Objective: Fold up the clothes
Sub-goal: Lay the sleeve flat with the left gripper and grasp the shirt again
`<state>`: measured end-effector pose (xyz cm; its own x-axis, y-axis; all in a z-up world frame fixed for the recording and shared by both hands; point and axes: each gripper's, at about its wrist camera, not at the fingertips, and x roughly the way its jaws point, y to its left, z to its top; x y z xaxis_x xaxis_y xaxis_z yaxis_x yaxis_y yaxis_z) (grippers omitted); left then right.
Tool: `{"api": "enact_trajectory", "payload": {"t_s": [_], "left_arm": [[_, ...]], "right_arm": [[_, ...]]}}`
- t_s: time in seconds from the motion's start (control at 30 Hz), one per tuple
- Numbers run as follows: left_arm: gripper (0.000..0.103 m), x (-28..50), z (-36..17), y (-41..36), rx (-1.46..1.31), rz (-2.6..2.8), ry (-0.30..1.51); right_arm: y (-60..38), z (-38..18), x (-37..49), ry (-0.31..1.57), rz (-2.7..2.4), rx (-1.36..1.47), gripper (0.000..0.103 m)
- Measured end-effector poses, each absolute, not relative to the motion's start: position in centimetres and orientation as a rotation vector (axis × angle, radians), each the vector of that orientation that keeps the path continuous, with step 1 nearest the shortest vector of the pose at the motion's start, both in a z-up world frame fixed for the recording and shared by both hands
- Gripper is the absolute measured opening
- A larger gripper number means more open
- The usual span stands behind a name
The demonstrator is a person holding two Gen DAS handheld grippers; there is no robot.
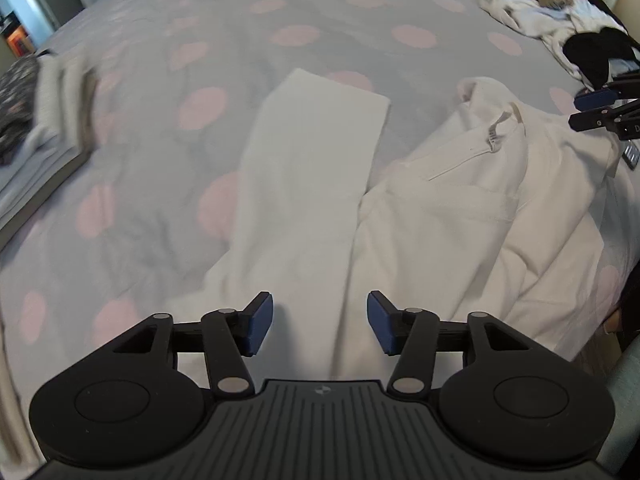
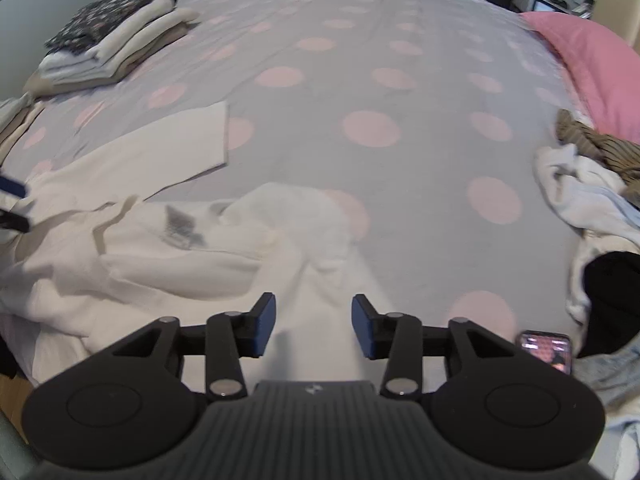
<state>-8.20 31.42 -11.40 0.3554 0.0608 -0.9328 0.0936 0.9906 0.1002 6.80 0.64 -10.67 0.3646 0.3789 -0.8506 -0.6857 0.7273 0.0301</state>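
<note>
From my left gripper (image 1: 320, 322) I look straight down the white garment (image 1: 460, 208), which lies spread and rumpled on the grey bedspread (image 1: 160, 60) with its pink dots; one sleeve (image 1: 312, 152) runs away from me, starting just ahead of the blue pads (image 1: 262, 322) and ending in a flat cuff well out on the bed. The jaws stand wide apart with nothing between them, only cloth beneath. My right gripper (image 2: 313, 326) is likewise spread open and empty, hovering over the bunched edge of the same white garment (image 2: 168, 256), whose body and grey neck label (image 2: 180, 228) lie ahead and to the left of its pads; I cannot tell whether either claw touches the fabric. In the left view the right gripper's tips (image 1: 596, 110) show at the far right edge, over the garment's shoulder. Counting: one white garment under work, one sleeve laid out clearly, two grippers. One stack of folded clothes (image 2: 108, 48) sits at the far left corner, topped by a dark patterned piece. One loose heap of unfolded laundry (image 2: 592, 200) lies to the right, brown, white and black pieces tangled so I cannot count them. One pink pillow (image 2: 592, 64) lies beyond it, and one phone (image 2: 546, 350) with a lit screen rests beside the right claw.
</note>
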Motion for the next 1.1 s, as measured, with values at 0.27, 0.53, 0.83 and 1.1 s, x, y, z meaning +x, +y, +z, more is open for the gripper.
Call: {"api": "enact_trajectory", "payload": {"t_s": [0.27, 0.53, 0.83, 1.1], "left_arm": [[0.002, -7.6, -12.6, 32.0, 0.196, 0.125, 1.164], [0.002, -10.0, -9.6, 35.6, 0.151, 0.360, 1.135], [0.002, -13.4, -10.9, 43.1, 0.059, 0.678, 1.274], [0.015, -13.6, -11.5, 41.4, 0.125, 0.572, 1.283]], "right_arm": [[3.3, -13.2, 5.3, 1.022, 0.781, -0.485, 0.057], [4.0, -14.3, 4.2, 1.039, 0.803, -0.555, 0.061], [3.8, -14.4, 4.1, 1.053, 0.800, -0.570, 0.066], [3.7, -14.4, 3.9, 1.056, 0.796, -0.579, 0.068]]}}
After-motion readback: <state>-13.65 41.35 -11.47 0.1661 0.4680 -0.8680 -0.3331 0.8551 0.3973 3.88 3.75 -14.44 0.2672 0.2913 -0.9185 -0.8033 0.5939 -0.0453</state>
